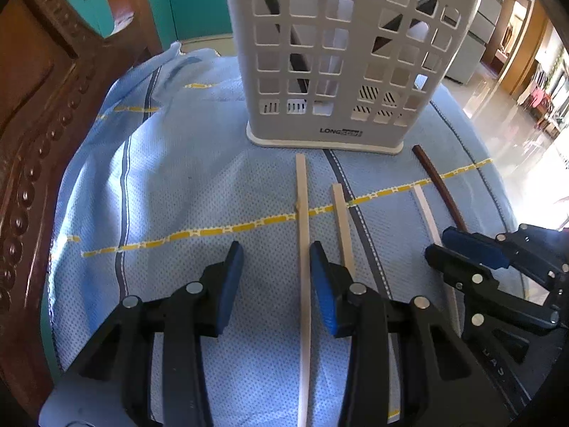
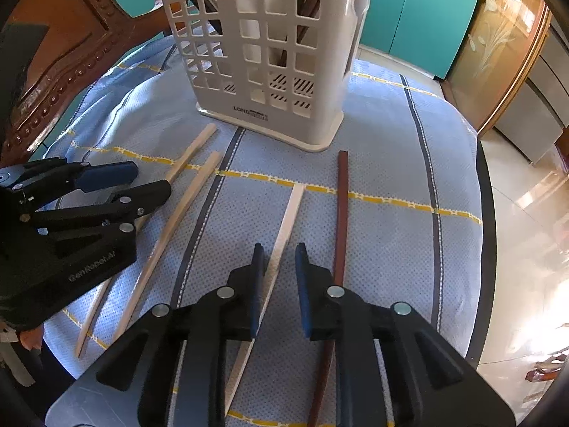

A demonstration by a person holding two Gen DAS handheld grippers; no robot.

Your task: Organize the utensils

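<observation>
On the blue cloth (image 1: 213, 185) four chopsticks lie side by side, all with their long axes running from the grippers toward the white holder (image 1: 341, 53) at the far side. Leftmost, a pale wooden chopstick (image 1: 303, 249) lies between the fingers of the left gripper (image 1: 276, 284), close against the right-hand pad; the jaws stand apart and neither pad presses on it, so it is loose, not gripped. Next over, a second wooden chopstick (image 1: 342, 224) points the same way, its near end hidden behind that gripper's right finger. Further right lies a white chopstick (image 2: 284, 235), sitting in the narrow gap of the right gripper (image 2: 279, 284) (jaws nearly together, yet a sliver of cloth shows on either side, so it reads as not clamped). Rightmost is a dark brown chopstick (image 2: 341, 213), tip toward the holder's base, its lower length passing under the right gripper's right finger. The holder stands upright, and dark sticks show through its lattice, though how many is hard to make out. Its base carries "LONG" followed by smaller lettering too blurred to read. The left gripper's body, seen from the right wrist, reads "GenRobot.AI". A carved wooden chair back (image 1: 42, 124) fills the left edge, cut off by the frame.
</observation>
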